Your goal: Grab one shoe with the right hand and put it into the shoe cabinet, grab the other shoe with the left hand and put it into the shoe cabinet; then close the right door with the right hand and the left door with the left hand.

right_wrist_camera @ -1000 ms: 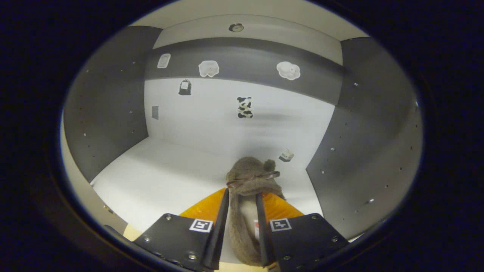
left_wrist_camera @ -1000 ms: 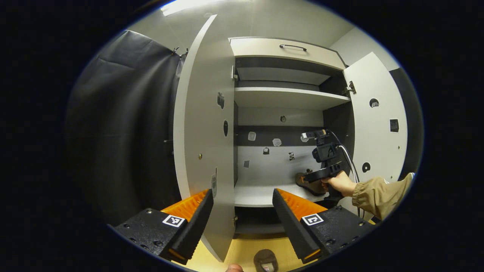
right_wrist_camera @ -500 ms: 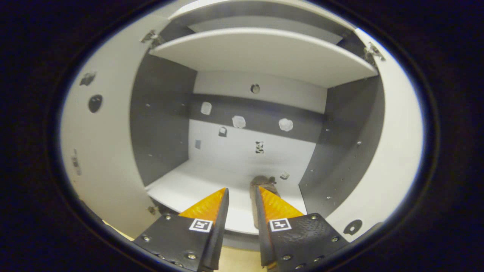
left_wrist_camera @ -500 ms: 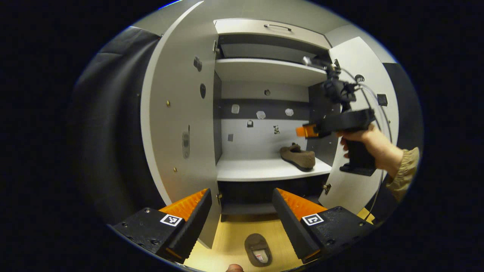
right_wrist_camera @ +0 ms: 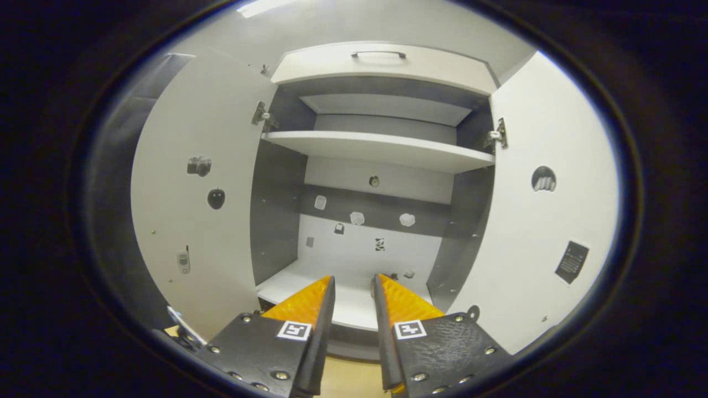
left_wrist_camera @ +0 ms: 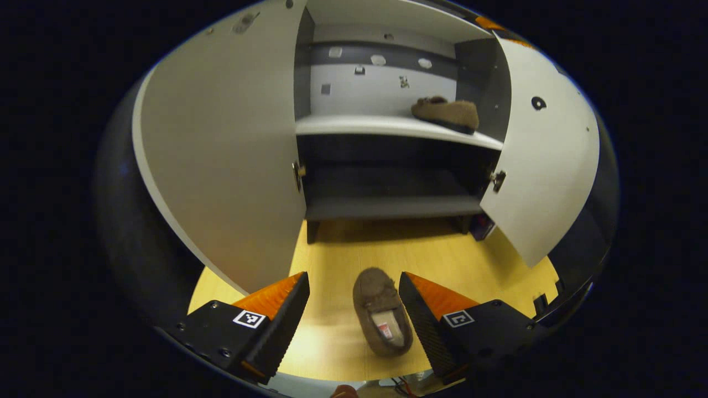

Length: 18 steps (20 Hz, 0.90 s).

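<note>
One brown fuzzy shoe (left_wrist_camera: 445, 112) rests on the white middle shelf (left_wrist_camera: 354, 125) of the shoe cabinet, at its right end. The other brown shoe (left_wrist_camera: 381, 310) lies on the wooden floor (left_wrist_camera: 398, 249) in front of the cabinet, opening upward. My left gripper (left_wrist_camera: 354, 315) hangs open over it; the shoe shows between the fingers, close to the right one. My right gripper (right_wrist_camera: 354, 301) is held back from the cabinet, facing the shelf (right_wrist_camera: 354, 301), its fingers a narrow gap apart with nothing between them. Both doors stand open.
The left door (left_wrist_camera: 221, 160) and right door (left_wrist_camera: 547, 155) flank the opening. A dark low shelf (left_wrist_camera: 387, 207) sits near the floor. An upper shelf (right_wrist_camera: 381, 149) and a drawer with a handle (right_wrist_camera: 379, 54) are above. Black cloth hangs at the left.
The right gripper let go of the shoe on the shelf and drew back out of the cabinet. The left gripper tipped down toward the shoe on the floor.
</note>
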Each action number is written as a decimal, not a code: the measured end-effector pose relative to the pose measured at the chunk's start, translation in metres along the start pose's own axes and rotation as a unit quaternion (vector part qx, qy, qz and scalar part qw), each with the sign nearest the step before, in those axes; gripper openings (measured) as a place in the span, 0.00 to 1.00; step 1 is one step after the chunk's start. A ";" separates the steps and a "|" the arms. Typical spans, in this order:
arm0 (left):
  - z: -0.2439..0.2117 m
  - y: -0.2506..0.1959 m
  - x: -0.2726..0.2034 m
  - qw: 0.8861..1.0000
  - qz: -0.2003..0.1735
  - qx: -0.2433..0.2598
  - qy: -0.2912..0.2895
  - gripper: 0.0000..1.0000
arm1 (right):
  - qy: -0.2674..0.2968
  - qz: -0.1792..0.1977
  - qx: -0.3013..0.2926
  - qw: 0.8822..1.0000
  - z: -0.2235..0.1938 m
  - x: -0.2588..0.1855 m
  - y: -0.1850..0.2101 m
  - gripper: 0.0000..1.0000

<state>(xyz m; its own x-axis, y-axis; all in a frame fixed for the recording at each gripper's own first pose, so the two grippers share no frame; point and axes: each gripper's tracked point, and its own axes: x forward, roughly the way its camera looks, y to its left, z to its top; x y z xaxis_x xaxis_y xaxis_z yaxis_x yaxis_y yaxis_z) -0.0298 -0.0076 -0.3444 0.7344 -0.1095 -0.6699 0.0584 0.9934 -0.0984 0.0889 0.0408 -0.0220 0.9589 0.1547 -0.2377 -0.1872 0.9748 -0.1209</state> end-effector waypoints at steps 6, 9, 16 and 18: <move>-0.031 0.003 0.001 0.994 -0.024 -0.003 0.103 0.97 | -0.019 -0.034 0.008 0.999 0.024 -0.035 -0.035 0.40; -0.020 -0.002 0.000 0.994 -0.024 -0.001 0.110 0.96 | -0.015 -0.054 0.009 0.998 0.022 -0.046 -0.053 0.40; -0.030 -0.009 0.035 0.993 -0.043 -0.014 0.106 0.81 | -0.006 -0.070 0.001 0.997 0.020 -0.059 -0.069 0.40; -0.031 -0.011 0.038 0.993 -0.044 -0.009 0.111 0.59 | -0.009 -0.072 -0.001 0.997 0.021 -0.061 -0.071 0.40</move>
<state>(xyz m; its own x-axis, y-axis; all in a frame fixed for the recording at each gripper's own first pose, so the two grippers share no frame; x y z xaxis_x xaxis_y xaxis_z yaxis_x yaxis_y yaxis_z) -0.0239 -0.0237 -0.3916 0.5603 -0.2016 -0.8034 0.1022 0.9794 -0.1744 0.0485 -0.0340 0.0211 0.9795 0.0167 -0.2007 -0.0486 0.9867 -0.1552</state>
